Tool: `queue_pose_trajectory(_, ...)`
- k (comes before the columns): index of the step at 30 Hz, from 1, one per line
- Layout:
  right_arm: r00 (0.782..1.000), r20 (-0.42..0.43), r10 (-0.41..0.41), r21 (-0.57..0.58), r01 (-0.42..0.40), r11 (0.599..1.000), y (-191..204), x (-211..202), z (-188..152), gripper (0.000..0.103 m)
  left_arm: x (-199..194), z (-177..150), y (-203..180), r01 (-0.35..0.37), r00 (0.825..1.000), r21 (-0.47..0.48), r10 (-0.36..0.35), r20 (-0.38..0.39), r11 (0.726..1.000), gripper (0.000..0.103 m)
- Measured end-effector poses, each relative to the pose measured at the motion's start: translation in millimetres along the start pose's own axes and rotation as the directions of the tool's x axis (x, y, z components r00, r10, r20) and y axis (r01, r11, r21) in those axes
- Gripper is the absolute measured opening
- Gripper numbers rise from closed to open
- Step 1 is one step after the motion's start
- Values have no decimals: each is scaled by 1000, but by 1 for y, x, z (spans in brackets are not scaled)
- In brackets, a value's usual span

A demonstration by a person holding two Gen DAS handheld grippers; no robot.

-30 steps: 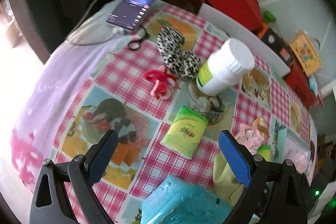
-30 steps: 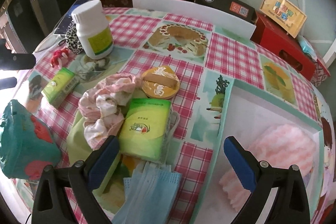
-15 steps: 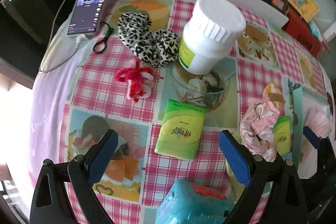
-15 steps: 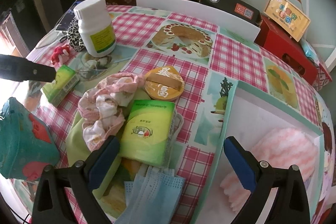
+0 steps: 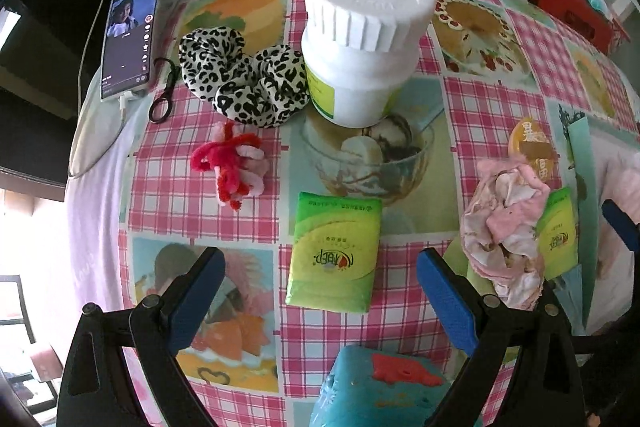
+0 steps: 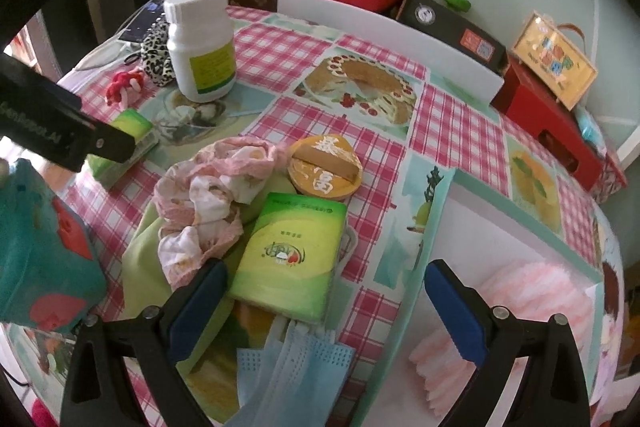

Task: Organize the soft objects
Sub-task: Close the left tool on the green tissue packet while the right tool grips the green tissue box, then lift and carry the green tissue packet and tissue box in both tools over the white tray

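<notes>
My left gripper (image 5: 320,279) is open, its blue pads either side of a green tissue pack (image 5: 334,253) lying flat on the checked cloth. Beyond it lie a red-and-pink pipe-cleaner scrunchie (image 5: 232,163) and a leopard-print scrunchie (image 5: 244,79). A pink floral scrunchie (image 5: 502,223) lies to the right. My right gripper (image 6: 324,301) is open above a second green tissue pack (image 6: 290,259), with the pink floral scrunchie (image 6: 208,199) to its left and blue face masks (image 6: 292,371) beneath it. A pink fluffy cloth (image 6: 520,311) rests in the white box (image 6: 516,223).
A white pill bottle (image 5: 364,43) stands mid-table beside a phone (image 5: 132,27) on a cable. A teal soft cube (image 5: 380,387) sits just under my left gripper. A round gold tin (image 6: 325,169), a yellow-green cloth (image 6: 148,259) and red boxes (image 6: 552,123) are around.
My left gripper has swung right and moved forward and lower, bringing the tissue pack between its fingers. My right gripper has edged slightly forward; the left gripper's arm now shows at its left.
</notes>
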State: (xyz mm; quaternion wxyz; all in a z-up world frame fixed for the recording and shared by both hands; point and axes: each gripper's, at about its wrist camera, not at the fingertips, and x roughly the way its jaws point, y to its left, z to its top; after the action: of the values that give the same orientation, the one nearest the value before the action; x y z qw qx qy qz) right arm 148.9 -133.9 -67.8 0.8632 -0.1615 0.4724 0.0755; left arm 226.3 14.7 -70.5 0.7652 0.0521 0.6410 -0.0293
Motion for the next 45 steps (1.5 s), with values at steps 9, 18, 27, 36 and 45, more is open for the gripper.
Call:
queue_pose_trajectory(9,999,16,29,-38,-28,999,8,-2,0,83,15,6,-1,4,999,14,-3,-34,1000,87)
queue_pose_trajectory(18,996,3,91,-2,-91,996,2,1,-4,51,33,-4,0,51,997,3,-51,-57,999,49)
queue_pose_trajectory(27,993,-1,121,38,-121,992,-8,2,-6,51,30,-9,3,66,997,-1,-66,-43,998,49)
queue_pose_trajectory(36,992,9,128,64,-129,990,-15,-2,-7,50,-9,-14,8,87,996,-44,-85,42,995,49)
queue_pose_trajectory(45,989,49,136,96,-141,985,-27,-15,-7,50,-60,-34,1,200,959,-150,-162,231,968,49)
